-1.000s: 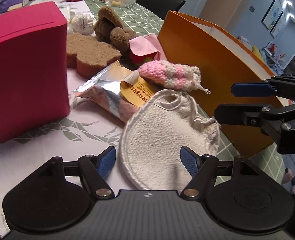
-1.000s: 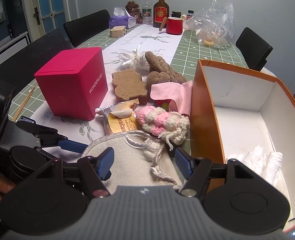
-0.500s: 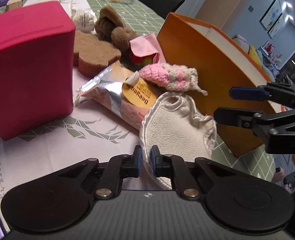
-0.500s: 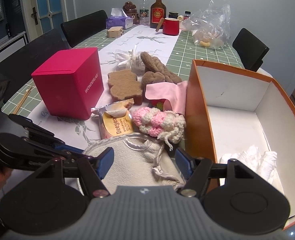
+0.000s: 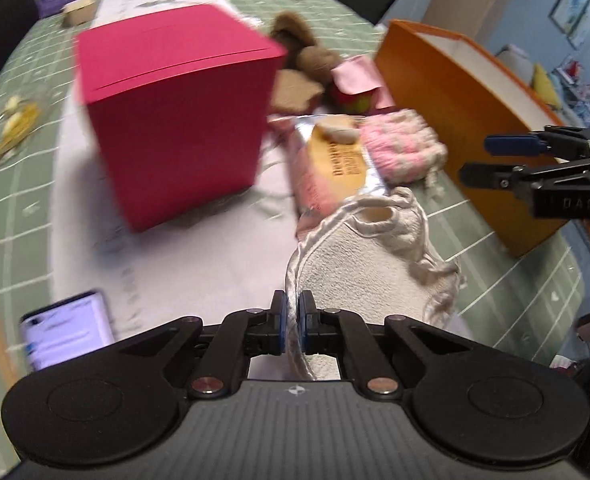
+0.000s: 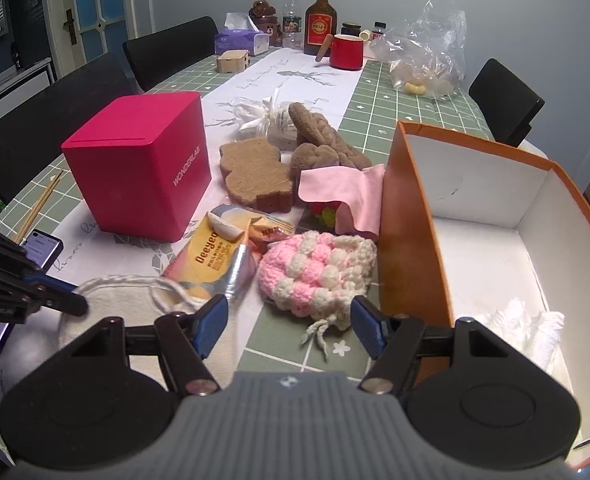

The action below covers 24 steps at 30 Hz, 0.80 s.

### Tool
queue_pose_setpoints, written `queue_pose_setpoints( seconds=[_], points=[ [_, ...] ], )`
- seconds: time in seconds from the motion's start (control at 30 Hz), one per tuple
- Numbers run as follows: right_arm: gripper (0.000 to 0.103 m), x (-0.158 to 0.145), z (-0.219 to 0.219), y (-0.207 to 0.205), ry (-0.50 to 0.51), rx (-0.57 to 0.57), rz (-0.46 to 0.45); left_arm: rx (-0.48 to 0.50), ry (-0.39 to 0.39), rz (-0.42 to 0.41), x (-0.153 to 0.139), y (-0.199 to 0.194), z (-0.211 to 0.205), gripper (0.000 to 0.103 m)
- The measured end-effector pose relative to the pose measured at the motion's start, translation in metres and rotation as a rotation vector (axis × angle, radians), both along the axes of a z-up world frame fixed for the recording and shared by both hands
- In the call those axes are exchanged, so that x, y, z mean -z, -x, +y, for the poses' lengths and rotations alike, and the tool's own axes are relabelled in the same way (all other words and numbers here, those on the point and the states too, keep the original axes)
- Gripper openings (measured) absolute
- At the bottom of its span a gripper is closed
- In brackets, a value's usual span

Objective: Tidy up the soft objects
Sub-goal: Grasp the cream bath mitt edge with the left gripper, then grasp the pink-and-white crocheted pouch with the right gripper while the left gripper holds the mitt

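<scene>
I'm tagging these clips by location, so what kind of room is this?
Probably a home dining room: a long table with a green checked cloth, black chairs around it, and a sauce bottle and tissue box at the far end.

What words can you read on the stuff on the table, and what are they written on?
"WONDERLAB": on the side of the pink-red box.
"Deeyeo": on the yellow label of the foil packet; the small print beneath is too small to read.
"DAG": on the right gripper, seen from the left wrist camera.
Brown bottle: red label too small to read.
Phone: screen text blurred.
</scene>
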State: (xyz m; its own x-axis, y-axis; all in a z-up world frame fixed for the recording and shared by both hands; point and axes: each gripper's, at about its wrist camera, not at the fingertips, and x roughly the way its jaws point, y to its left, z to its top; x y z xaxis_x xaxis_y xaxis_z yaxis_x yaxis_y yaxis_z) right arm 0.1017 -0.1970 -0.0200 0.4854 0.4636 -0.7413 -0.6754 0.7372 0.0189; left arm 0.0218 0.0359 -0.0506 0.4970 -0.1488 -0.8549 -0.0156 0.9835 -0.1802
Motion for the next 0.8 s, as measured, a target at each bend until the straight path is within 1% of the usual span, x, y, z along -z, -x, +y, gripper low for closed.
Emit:
queue_pose_setpoints(
  seconds=[0.07,0.13,0.17,0.23,0.27,0.3,0.33,0.37,0.4,0.47,0.5,0.57,0.67,0.73,0.8],
  points=[
    [0.067,0.004,0.006,0.0,0.004,0.001,0.011,-0.017,-0.042,0.004,-0.004,0.006,0.007,0.007],
    [0.068,0.008,0.012,-0.001,0.014,0.008,0.015,-0.028,-0.114,-0.012,-0.011,0.01,0.009,0.008],
    [0.071,0.011,0.015,-0.002,0.021,0.016,0.014,-0.032,-0.139,-0.025,-0.014,0.011,0.01,0.009],
    [0.074,0.016,0.021,-0.005,0.038,0.039,0.015,-0.041,-0.154,-0.051,-0.018,0.011,0.013,0.013],
    [0.075,0.019,0.024,-0.007,0.047,0.055,0.017,-0.039,-0.141,-0.069,-0.019,0.011,0.014,0.022],
    [0.076,0.022,0.027,-0.009,0.054,0.074,0.019,-0.032,-0.124,-0.086,-0.02,0.011,0.013,0.036],
    [0.079,0.025,0.029,-0.012,0.061,0.098,0.023,-0.024,-0.116,-0.1,-0.021,0.01,0.012,0.043],
    [0.079,0.027,0.031,-0.015,0.064,0.118,0.03,-0.013,-0.118,-0.111,-0.022,0.008,0.01,0.058],
    [0.079,0.03,0.032,-0.018,0.062,0.13,0.041,-0.003,-0.133,-0.128,-0.022,0.007,0.006,0.071],
    [0.08,0.034,0.035,-0.021,0.063,0.154,0.049,0.035,-0.161,-0.18,-0.024,0.006,-0.002,0.074],
    [0.081,0.036,0.038,-0.022,0.064,0.165,0.05,0.072,-0.168,-0.198,-0.025,0.005,-0.006,0.077],
    [0.084,0.038,0.041,-0.025,0.058,0.174,0.054,0.153,-0.185,-0.221,-0.026,0.005,-0.018,0.079],
    [0.087,0.041,0.042,-0.028,0.039,0.189,0.072,0.245,-0.22,-0.254,-0.02,0.006,-0.037,0.08],
    [0.089,0.041,0.043,-0.03,0.022,0.198,0.084,0.28,-0.229,-0.264,-0.014,0.005,-0.047,0.083],
    [0.089,0.042,0.043,-0.032,0.006,0.212,0.097,0.275,-0.229,-0.25,-0.005,0.0,-0.055,0.084]
  ],
)
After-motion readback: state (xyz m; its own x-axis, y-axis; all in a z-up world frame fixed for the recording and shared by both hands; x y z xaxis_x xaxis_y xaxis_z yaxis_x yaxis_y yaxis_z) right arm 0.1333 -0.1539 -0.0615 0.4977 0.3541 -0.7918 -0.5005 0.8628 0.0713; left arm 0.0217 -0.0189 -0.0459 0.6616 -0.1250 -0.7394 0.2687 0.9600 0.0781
